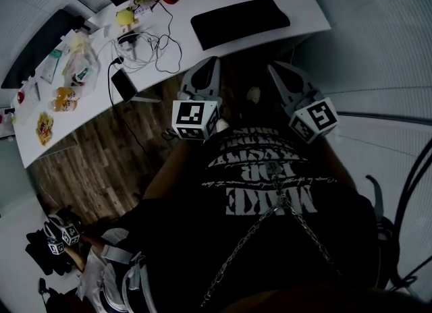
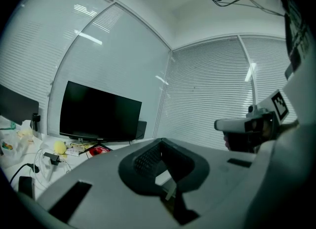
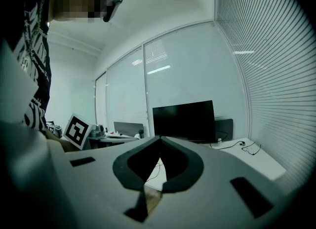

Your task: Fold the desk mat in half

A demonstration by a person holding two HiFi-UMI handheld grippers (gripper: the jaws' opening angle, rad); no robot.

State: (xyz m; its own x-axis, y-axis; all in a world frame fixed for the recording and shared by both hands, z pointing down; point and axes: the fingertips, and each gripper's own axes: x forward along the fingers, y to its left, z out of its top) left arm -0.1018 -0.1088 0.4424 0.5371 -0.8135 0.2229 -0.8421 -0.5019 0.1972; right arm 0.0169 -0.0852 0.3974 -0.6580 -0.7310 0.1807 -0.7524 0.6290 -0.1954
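At about ten o'clock in the head view, snack packets (image 1: pixel 74 72) and tangled cables (image 1: pixel 158 45) crowded the left end of the white desk (image 1: pixel 307 9). The left gripper (image 1: pixel 214 61) was held near the chest, its jaws pressed together on nothing. The black desk mat (image 1: pixel 239 21) lay flat and unfolded at twelve o'clock, well apart from both tools. The right gripper (image 1: pixel 273 67), likewise closed and empty, pointed toward it. Both looked poised for an approach, with no grasp begun.

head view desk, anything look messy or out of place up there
Yes: white and black cables lie tangled on the white desk left of the flat black desk mat, with snack packets strewn at the desk's left end.
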